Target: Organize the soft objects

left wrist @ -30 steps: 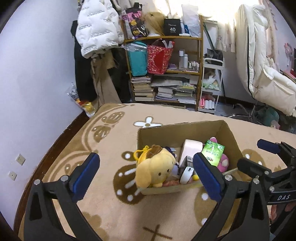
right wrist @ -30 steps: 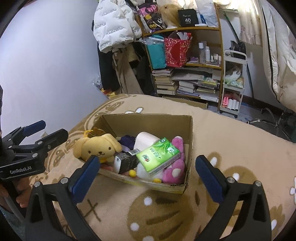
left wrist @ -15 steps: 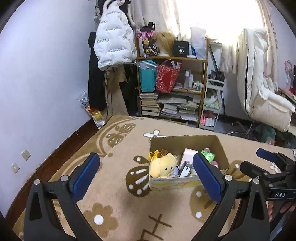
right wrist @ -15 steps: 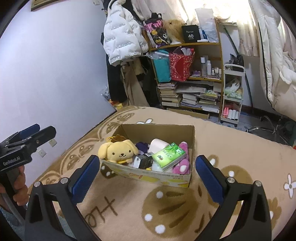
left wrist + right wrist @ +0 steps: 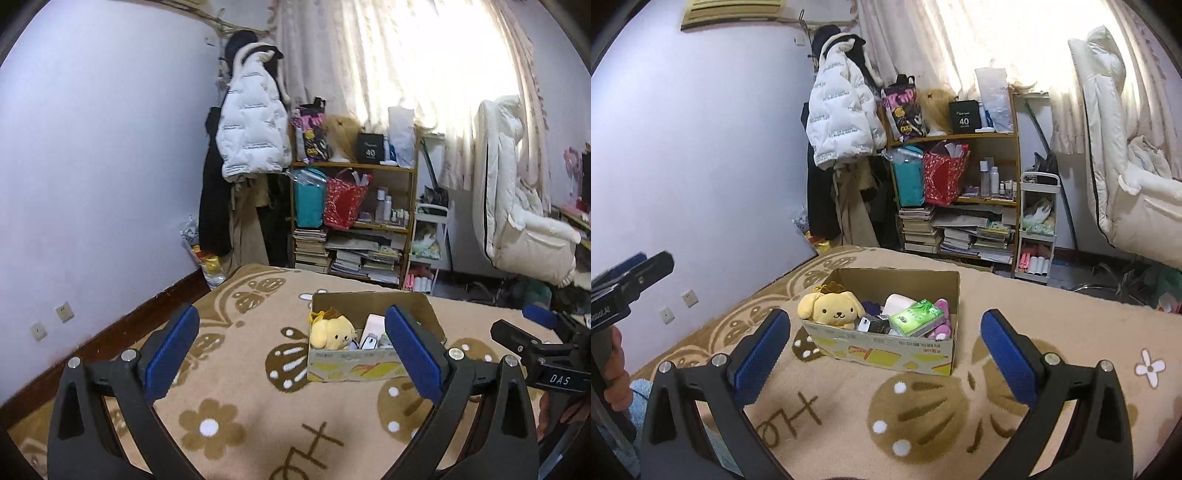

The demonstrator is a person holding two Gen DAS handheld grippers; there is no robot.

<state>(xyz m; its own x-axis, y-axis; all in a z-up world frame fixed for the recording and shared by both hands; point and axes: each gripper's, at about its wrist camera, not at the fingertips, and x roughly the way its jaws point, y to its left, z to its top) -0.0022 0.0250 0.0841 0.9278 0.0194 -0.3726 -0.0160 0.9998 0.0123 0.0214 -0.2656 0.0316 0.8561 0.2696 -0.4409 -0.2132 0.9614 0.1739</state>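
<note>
A cardboard box point(image 5: 886, 350) point(image 5: 347, 365) stands on a beige patterned blanket. At its left end sits a yellow plush dog point(image 5: 831, 310) point(image 5: 332, 334). Beside the dog lie a green tissue pack point(image 5: 916, 316), a pink plush point(image 5: 942, 325), a white roll point(image 5: 897, 302) and a small dark box point(image 5: 873, 325). My left gripper point(image 5: 291, 350) is open, well back from the box, with nothing between its blue pads. My right gripper point(image 5: 886, 354) is open too, held back and above the box. The right gripper point(image 5: 535, 339) also shows at the right edge of the left wrist view.
The blanket point(image 5: 997, 406) covers a bed that ends at a purple wall point(image 5: 701, 166). Behind it stand a cluttered bookshelf point(image 5: 960, 192), a white puffer jacket point(image 5: 842, 114) on a coat rack, a small white cart point(image 5: 1036, 229) and a hanging white duvet point(image 5: 1126, 147).
Both grippers have pulled back and up from the box, which now looks much smaller and farther off. Both stay open and empty. The box contents have not moved.
</note>
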